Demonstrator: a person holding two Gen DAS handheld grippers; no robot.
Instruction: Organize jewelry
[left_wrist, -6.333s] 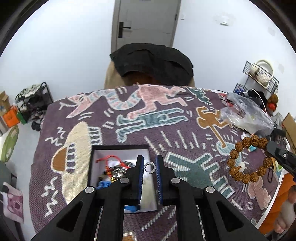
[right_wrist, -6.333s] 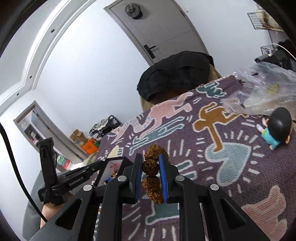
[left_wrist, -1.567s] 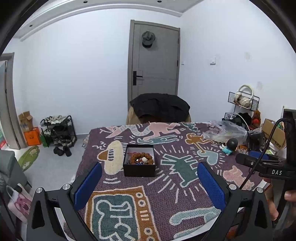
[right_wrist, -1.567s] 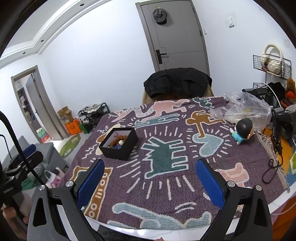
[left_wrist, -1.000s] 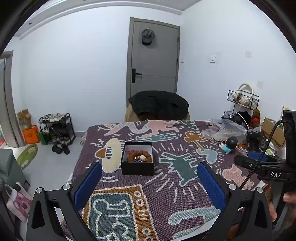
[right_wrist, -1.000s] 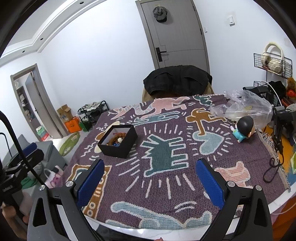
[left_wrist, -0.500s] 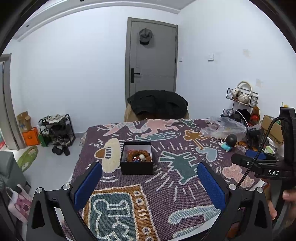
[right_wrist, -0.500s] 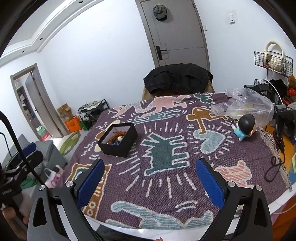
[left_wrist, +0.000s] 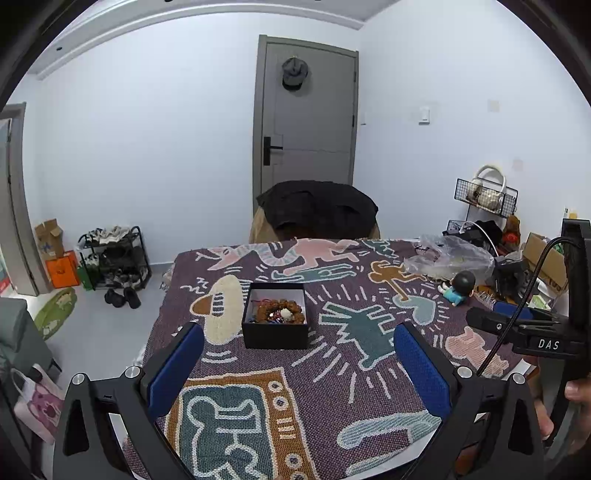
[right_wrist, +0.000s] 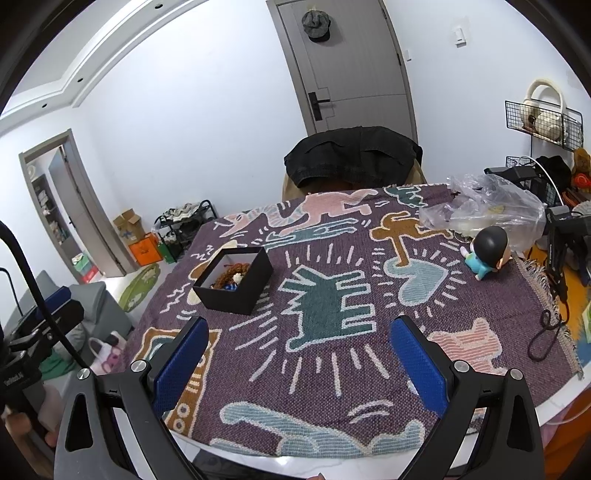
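Nearest, left gripper and right gripper held above rug edge, fingers wide apart, nothing gripped. Farther, black box set on rug, bead bracelet seen inside. Beyond, figurine beside plastic bag.

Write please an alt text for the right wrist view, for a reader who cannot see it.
The right hand-held gripper hangs open and empty above a patterned purple tablecloth. A black box holding a beaded bracelet sits far left; a small figurine lies far right.
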